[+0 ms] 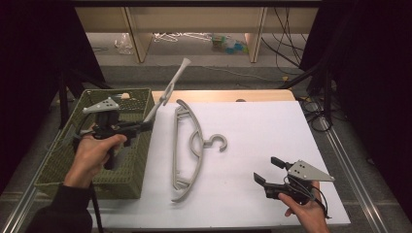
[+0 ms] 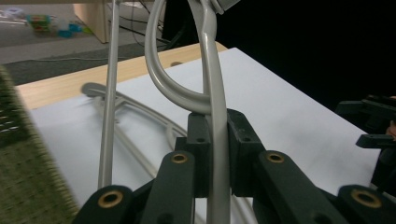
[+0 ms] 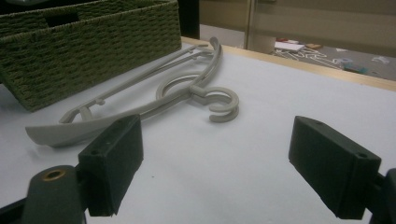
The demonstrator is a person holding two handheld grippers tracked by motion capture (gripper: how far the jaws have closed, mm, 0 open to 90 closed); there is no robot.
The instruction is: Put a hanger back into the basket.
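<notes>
Grey hanger (image 1: 167, 92) clamped, left gripper (image 1: 145, 126)

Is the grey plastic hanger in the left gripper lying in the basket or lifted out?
Lifted out: grey plastic hanger slants up over the green woven basket, clamped by the left gripper.

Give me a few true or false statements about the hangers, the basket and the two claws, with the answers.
1. The left claw is shut on a grey hanger. True.
2. The right claw grips the hanger on the table. False: it is open, holding nothing.
3. The green basket sits on the table's left side. True.
4. The held hanger lies flat in the basket. False: it is lifted, pointing up and away.
</notes>
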